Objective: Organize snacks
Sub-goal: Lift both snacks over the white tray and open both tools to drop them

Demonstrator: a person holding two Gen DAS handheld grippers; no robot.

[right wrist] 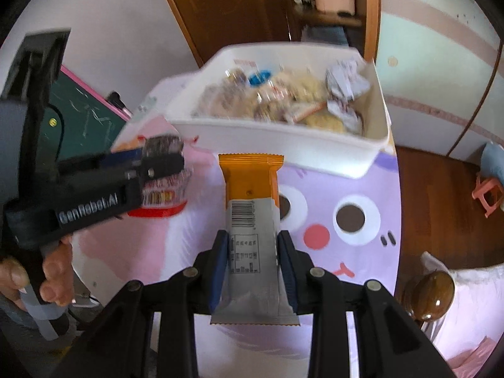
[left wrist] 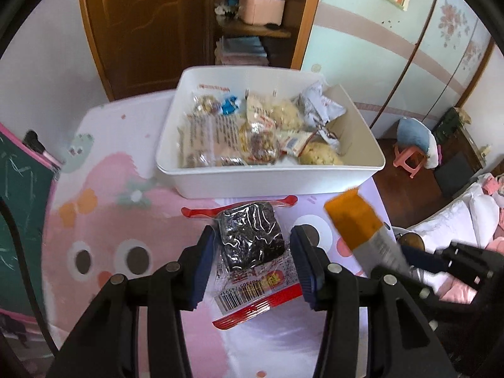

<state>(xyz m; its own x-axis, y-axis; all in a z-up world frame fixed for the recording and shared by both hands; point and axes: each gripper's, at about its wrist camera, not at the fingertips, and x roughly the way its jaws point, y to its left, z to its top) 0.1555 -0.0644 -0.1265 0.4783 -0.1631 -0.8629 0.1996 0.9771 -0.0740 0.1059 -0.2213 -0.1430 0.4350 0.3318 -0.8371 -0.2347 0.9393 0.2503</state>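
Note:
A white bin (left wrist: 271, 176) full of snack packets stands on the pink cartoon table cover; it also shows in the right wrist view (right wrist: 283, 145). My left gripper (left wrist: 252, 242) is shut on a clear red-edged packet of dark snack (left wrist: 252, 239), held just in front of the bin. My right gripper (right wrist: 252, 242) is shut on an orange and grey snack bar (right wrist: 252, 220), held above the table in front of the bin. The bar shows at the right in the left wrist view (left wrist: 362, 230). The left gripper with its packet shows at the left in the right wrist view (right wrist: 151, 163).
A green chalkboard (left wrist: 22, 195) leans at the table's left. A wooden door (left wrist: 141, 25) and shelf stand behind the bin. A pink stool (left wrist: 409, 157) sits on the wooden floor to the right. A brown round knob (right wrist: 431, 293) is at the table's right edge.

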